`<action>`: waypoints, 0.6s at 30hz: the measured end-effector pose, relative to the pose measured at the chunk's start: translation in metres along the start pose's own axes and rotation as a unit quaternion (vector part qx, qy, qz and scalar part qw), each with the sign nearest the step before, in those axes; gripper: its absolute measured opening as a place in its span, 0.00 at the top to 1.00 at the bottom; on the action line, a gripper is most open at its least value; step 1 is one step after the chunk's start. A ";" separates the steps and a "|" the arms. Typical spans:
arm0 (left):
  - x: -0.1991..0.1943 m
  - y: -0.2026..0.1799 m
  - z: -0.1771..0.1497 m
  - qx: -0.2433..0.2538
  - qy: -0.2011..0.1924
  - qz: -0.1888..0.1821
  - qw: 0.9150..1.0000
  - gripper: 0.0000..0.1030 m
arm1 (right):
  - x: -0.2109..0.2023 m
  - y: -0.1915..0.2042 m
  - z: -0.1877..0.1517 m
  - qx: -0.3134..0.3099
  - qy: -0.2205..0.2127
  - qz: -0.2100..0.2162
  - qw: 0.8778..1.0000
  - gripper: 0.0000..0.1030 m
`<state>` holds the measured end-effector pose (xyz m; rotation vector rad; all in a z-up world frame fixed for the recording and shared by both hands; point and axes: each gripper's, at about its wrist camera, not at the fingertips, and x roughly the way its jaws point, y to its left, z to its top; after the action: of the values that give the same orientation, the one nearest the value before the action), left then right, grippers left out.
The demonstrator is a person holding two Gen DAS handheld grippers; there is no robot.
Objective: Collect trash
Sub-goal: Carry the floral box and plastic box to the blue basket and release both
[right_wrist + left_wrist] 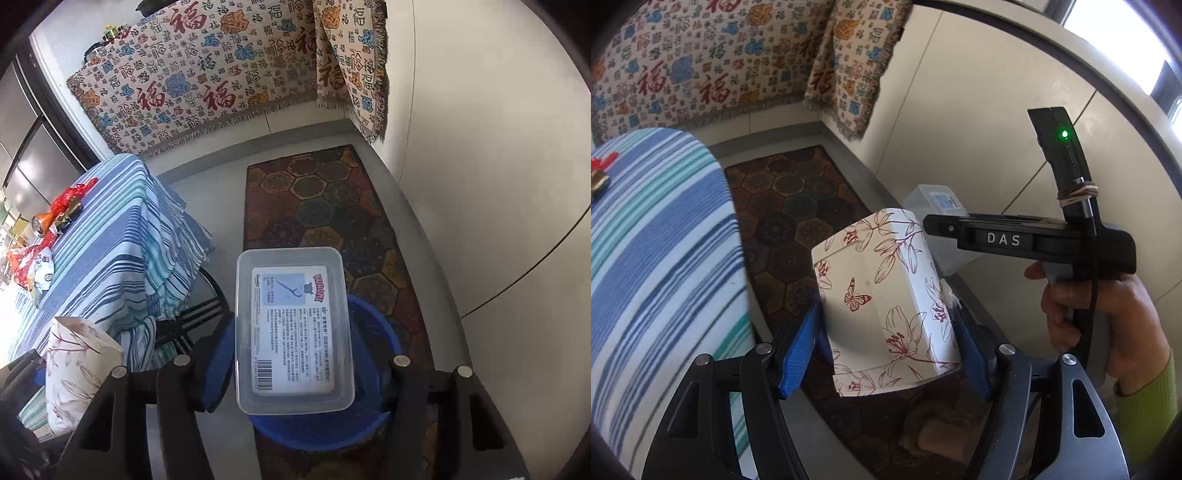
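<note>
Two grippers were each carrying a piece of trash beside a table draped in a blue-striped cloth [110, 236]. On that cloth, at the far left of the right wrist view, lay more litter: a red wrapper [70, 197], an orange can [40, 223] on its side, and a crumpled snack bag [31, 267].

Just right of the table, the left gripper [886, 343] had its blue pads [798, 354] pressed against both sides of a white floral box [882, 306] printed with lilies and a butterfly; the box sat tilted between the jaws.

Further right, the right gripper [295, 354] was clamped on a clear plastic box [293, 332] with a printed label and barcode. That box hung directly over a blue bin [373, 332] standing on a dark hexagon-patterned rug [332, 206]; whether box and bin touched could not be told.

In the left wrist view the person's right hand [1097, 310], in a lime-green sleeve [1148, 402], gripped the handle of the right-hand tool. Behind everything, a patterned blanket [207, 81] with red characters hung along the wall.
</note>
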<state>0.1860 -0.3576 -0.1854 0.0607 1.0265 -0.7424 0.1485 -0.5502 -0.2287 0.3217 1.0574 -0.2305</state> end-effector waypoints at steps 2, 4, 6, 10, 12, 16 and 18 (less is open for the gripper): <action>0.016 -0.004 0.000 0.000 0.008 -0.002 1.000 0.31 | 0.007 -0.008 0.004 0.007 0.009 -0.006 1.000 0.41; 0.029 -0.007 -0.001 0.003 0.013 0.003 1.000 0.31 | 0.008 -0.013 0.005 0.009 0.008 -0.010 1.000 0.41; 0.040 -0.008 0.000 0.005 0.020 0.005 1.000 0.31 | 0.008 -0.017 0.005 0.012 0.008 -0.012 1.000 0.41; 0.055 -0.009 -0.001 0.009 0.026 0.011 1.000 0.31 | 0.011 -0.023 0.003 0.020 0.018 -0.014 1.000 0.41; 0.061 -0.010 -0.001 0.011 0.029 0.016 0.999 0.31 | 0.013 -0.026 0.002 0.024 0.021 -0.015 0.999 0.41; 0.075 -0.011 0.000 0.009 0.034 0.025 0.999 0.30 | 0.014 -0.031 0.000 0.033 0.025 -0.017 0.999 0.41; 0.078 -0.014 -0.002 0.007 0.037 0.026 0.999 0.30 | 0.015 -0.033 0.000 0.039 0.027 -0.019 0.999 0.41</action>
<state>0.1998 -0.4087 -0.2448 0.1277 1.0859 -0.7039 0.1444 -0.5811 -0.2473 0.3799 1.1099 -0.2980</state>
